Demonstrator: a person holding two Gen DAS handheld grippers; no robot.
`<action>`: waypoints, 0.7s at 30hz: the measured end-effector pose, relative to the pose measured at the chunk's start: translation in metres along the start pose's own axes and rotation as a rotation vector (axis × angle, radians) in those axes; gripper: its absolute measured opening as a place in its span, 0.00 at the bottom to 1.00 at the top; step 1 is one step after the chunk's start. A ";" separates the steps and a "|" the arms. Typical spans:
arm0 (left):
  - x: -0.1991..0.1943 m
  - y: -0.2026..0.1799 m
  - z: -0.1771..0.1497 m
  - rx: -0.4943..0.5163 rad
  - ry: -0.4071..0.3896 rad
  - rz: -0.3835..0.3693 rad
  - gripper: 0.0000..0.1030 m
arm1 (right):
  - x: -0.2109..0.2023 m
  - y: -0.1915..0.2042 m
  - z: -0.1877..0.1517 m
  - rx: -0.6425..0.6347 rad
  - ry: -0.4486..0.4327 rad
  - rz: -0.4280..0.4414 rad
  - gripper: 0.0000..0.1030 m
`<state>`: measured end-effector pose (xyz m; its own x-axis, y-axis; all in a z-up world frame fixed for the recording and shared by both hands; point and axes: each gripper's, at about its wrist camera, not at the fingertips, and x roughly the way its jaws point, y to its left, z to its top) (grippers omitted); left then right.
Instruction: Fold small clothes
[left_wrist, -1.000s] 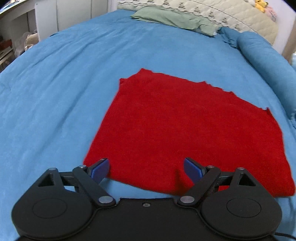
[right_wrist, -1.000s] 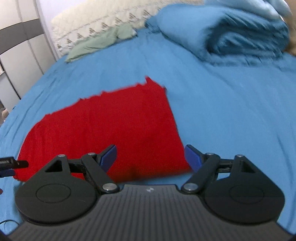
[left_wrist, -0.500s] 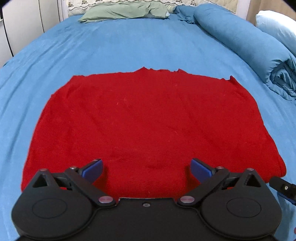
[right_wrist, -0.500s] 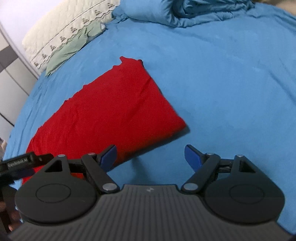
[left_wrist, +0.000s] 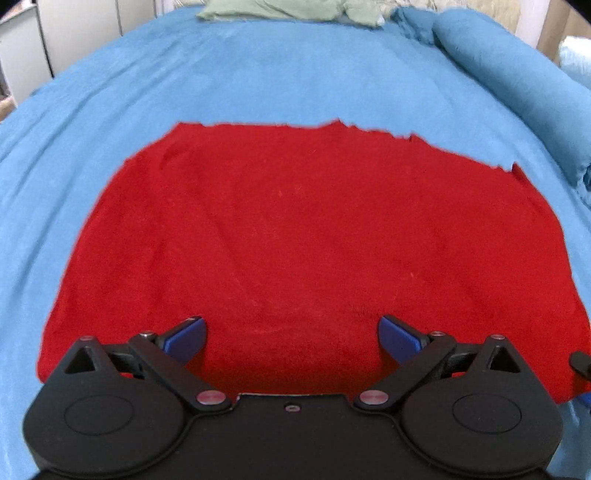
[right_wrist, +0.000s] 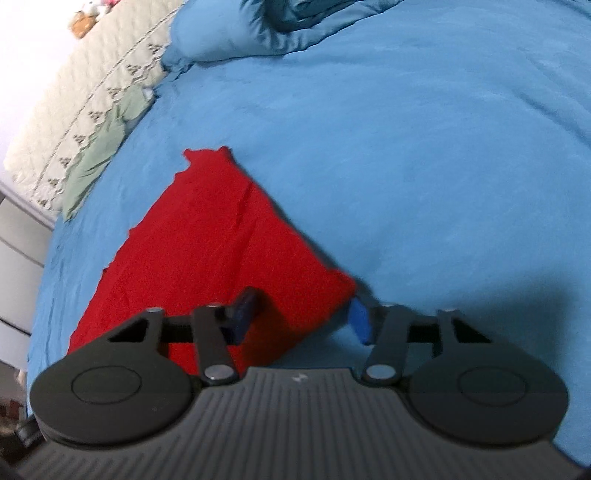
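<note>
The red cloth (left_wrist: 295, 240) lay spread flat on the blue bed cover (left_wrist: 258, 74), its far edge ragged, with a green garment (left_wrist: 288, 9) and a rolled blue duvet (left_wrist: 517, 81) well beyond it. The left tongs (left_wrist: 291, 334) stood wide open over the cloth's near edge, gripping nothing. The right tongs (right_wrist: 301, 317) were also open, their blue pads straddling the cloth's near right corner (right_wrist: 332, 291); no brand, label or legible writing was visible.
</note>
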<state>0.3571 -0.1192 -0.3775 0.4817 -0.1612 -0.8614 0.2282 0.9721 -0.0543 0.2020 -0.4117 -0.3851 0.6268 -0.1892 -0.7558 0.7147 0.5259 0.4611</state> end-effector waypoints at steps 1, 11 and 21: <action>0.006 -0.002 0.001 0.018 0.027 0.006 0.99 | -0.002 0.002 0.001 -0.005 -0.009 -0.032 0.36; -0.028 0.046 0.034 0.002 -0.009 0.004 0.99 | -0.053 0.119 0.012 -0.256 -0.182 0.086 0.23; -0.068 0.175 0.019 -0.143 0.008 0.114 0.99 | -0.057 0.299 -0.122 -0.970 -0.015 0.655 0.22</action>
<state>0.3801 0.0589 -0.3192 0.4910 -0.0475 -0.8699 0.0497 0.9984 -0.0265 0.3419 -0.1423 -0.2607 0.7959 0.3458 -0.4970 -0.2782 0.9379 0.2071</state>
